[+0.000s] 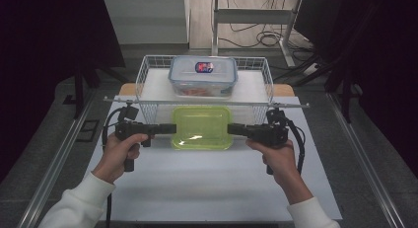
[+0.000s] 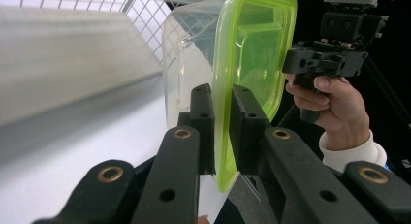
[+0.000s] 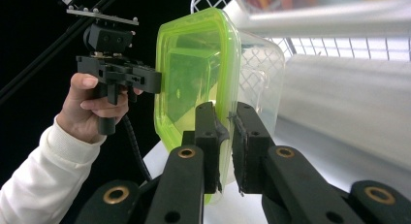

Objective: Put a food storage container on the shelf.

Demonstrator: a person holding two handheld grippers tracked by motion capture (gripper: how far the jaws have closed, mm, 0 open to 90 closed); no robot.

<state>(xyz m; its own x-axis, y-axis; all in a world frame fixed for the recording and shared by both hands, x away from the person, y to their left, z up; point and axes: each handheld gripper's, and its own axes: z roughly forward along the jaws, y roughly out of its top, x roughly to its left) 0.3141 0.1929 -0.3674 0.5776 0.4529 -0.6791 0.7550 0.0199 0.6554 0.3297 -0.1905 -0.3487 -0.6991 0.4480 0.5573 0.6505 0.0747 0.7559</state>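
1. My left gripper (image 1: 170,129) has its jaws clamped on the left edge of the green-lidded box (image 1: 202,127); in the left gripper view the lid's rim sits pinched between the two pads, the clear tub to one side of it.
2. My right gripper (image 1: 231,129) does the same on the opposite edge, jaws closed on the rim. I hold both sides because the box is wide and its lip is thin: one pinch alone would let it swing.
3. The box hangs level between my two pairs of jaws, just in front of the wire basket (image 1: 143,75), its far edge close to the basket's front rail.
4. Beyond my jaws, on the basket's upper shelf, stands a clear box with a blue lid (image 1: 203,76). The green one sits lower than that shelf, so I judge it is meant for the lower level under the shelf.
5. Below my jaws lies the white surface (image 1: 212,188); whether the box's bottom touches it I cannot tell.
6. Both hands point their grippers inward, straight at each other, which keeps the pull even and the lid from twisting.
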